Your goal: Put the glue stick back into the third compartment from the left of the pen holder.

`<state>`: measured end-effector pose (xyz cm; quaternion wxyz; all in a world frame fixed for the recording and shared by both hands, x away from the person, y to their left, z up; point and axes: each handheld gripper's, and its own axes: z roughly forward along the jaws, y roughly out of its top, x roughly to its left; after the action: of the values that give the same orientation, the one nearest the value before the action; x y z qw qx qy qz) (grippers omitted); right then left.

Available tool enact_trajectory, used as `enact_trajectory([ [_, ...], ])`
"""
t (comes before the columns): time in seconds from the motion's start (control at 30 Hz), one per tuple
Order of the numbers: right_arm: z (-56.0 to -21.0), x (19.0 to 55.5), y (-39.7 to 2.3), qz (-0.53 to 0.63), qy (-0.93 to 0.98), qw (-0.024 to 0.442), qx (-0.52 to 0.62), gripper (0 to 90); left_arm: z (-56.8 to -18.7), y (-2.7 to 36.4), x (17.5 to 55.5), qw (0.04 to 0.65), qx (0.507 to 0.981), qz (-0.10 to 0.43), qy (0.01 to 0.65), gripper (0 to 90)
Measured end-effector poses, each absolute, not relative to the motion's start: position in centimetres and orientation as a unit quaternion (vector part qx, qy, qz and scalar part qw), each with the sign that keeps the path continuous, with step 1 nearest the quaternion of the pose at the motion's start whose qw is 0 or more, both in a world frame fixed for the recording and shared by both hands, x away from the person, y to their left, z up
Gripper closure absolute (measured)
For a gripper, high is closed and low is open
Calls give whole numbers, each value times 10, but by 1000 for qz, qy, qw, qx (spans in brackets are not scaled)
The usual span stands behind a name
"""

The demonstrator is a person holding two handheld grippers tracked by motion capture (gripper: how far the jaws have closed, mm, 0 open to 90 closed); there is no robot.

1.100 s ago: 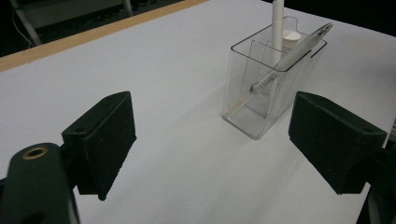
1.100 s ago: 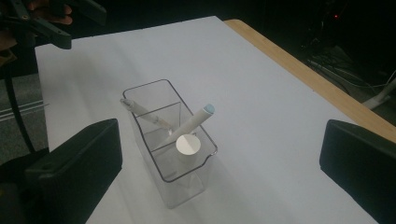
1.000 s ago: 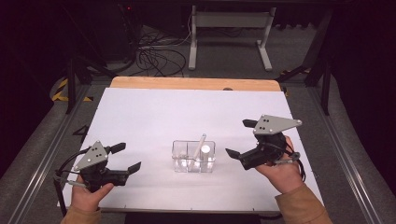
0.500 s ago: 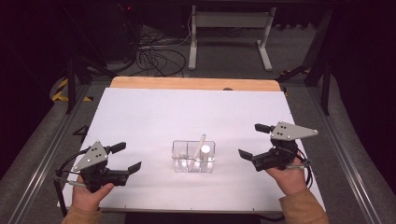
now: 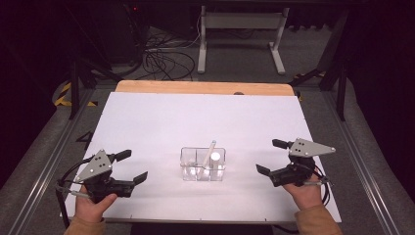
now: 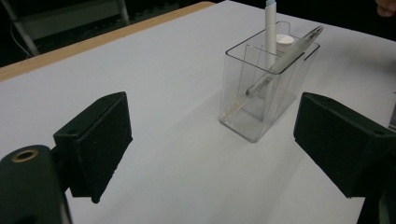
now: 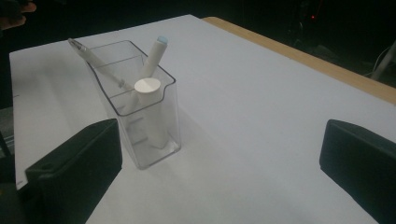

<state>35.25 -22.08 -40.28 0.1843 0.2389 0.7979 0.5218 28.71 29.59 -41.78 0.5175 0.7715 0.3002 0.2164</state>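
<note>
We hold the left gripper (image 5: 128,168) and right gripper (image 5: 270,156) with jaws wide and empty, either side of the clear organizer (image 5: 203,164) at the table's (image 5: 195,112) near middle. Its pens (image 7: 154,56) look light, slick and stiff, best pinched near their upper ends.

No readable text, labels, brands or numbers anywhere. Only sign-like marking: yellow-and-black hazard stripes (image 5: 62,94) on floor, about 10 o'clock from table, no lettering.
</note>
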Motion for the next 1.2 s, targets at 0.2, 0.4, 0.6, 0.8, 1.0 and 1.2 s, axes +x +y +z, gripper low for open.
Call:
enact_trajectory([
  [0.2,-421,354,-229,503,804,186,258,0,-420,297,286,518,775,217,290,87],
  [0.4,-437,356,-235,488,809,178,274,0,-423,296,286,516,776,222,286,78],
  [0.6,-451,360,-240,481,810,155,297,0,-425,298,286,519,776,221,283,77],
  [0.8,-454,360,-240,478,810,159,299,2,-426,299,286,520,776,217,285,76],
  [1.0,-453,357,-238,484,808,168,290,8,-430,301,287,524,773,216,285,76],
  [1.2,-454,356,-237,482,810,163,292,42,-433,302,288,526,772,213,284,76],
])
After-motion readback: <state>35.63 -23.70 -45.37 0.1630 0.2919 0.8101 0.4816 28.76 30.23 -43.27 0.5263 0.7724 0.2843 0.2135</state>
